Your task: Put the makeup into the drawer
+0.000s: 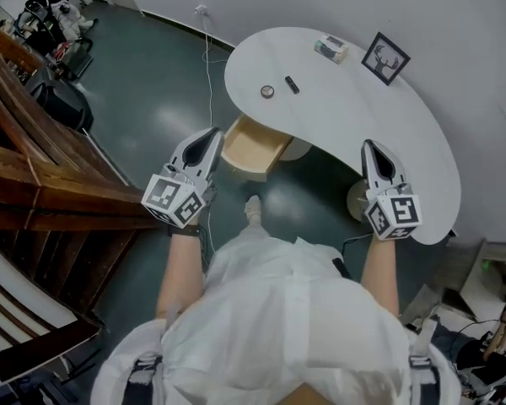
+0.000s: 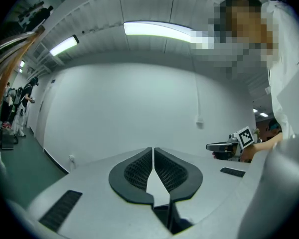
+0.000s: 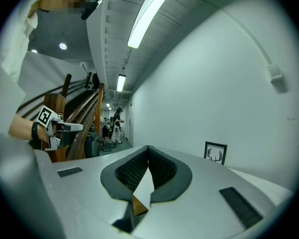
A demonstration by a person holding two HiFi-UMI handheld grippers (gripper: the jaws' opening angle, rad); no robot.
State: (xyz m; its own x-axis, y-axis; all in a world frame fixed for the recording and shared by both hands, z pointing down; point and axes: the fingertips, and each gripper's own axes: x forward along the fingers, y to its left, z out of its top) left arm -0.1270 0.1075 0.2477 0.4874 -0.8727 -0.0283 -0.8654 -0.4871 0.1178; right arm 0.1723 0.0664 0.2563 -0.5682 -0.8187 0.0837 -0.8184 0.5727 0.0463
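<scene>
White tabletop, kidney-shaped, lies ahead of both grippers, and the makeup rests on it: a small round compact and a short dark stick, close together but apart, beyond the left gripper and off to its right, well short of any jaw. Just beside that gripper's tips, on its right, a pale wooden drawer stands pulled open under the table's edge. The left gripper's black ribbed jaws meet at their tips with nothing held, and the right gripper, over the table's near edge, has its jaws closed together and empty as well. Each gripper carries a cube of black-and-white square markers (patterns only, no letters). Farther across the table, ahead of the right gripper, lean a black-framed picture of a deer's antlered head and, left of it, a small box whose print is too small to read.
</scene>
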